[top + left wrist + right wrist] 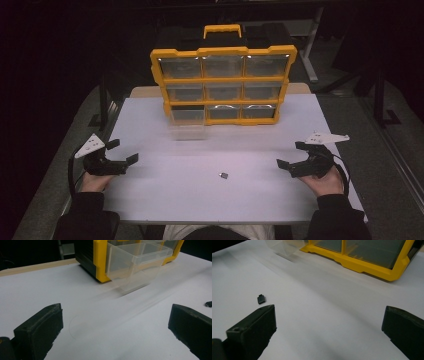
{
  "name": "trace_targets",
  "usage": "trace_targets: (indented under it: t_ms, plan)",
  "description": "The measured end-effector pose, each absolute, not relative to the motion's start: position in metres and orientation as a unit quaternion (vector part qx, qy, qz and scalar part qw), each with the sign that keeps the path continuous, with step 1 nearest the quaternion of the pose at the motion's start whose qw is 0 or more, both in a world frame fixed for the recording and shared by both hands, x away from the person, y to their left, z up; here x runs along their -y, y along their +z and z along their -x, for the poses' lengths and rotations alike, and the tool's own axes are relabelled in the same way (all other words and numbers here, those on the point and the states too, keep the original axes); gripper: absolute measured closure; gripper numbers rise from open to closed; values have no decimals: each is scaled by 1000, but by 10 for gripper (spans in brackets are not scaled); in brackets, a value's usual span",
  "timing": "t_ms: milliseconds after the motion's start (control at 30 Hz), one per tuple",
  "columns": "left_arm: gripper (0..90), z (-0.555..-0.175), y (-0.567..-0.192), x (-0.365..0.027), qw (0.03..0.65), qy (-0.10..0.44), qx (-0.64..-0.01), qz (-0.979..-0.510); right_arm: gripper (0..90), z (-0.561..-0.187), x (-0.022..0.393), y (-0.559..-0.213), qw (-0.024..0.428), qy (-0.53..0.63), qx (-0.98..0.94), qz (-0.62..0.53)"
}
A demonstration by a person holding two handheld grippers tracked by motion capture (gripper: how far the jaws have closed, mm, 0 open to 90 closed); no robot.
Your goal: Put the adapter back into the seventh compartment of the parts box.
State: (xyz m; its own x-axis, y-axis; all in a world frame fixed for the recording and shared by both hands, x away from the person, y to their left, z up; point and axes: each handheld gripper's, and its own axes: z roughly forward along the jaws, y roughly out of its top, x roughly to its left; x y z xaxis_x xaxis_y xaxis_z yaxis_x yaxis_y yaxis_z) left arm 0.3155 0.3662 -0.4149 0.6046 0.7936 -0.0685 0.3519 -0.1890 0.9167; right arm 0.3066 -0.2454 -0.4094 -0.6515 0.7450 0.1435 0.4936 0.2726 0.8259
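Observation:
A yellow-framed organizer cabinet (223,82) with clear drawers stands at the back of the white table (150,195). Its bottom-left drawer (187,127) is pulled out; the same drawer (136,261) looks hollow in the left gripper view. A small dark part (223,175) lies on the table in front, between the two hands, and appears as a small dark part (261,299) just beyond the right gripper's left jaw. My left gripper (122,151) rests at the table's left edge, jaws wide apart, nothing between them. My right gripper (290,155) sits near the right edge, equally open.
The cabinet (362,255) blocks the table's far middle. Dark floor and metal stand legs (312,55) surround the table. Bare white surface lies between the grippers and the cabinet.

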Motion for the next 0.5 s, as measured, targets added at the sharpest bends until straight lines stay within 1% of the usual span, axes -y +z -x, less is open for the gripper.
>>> trace_targets:
  t_ms: [500]
  plan:
    - [0,-316,-416,-365,504,219,-385,-742,0,-307,244,-409,135,453,-790,-390]
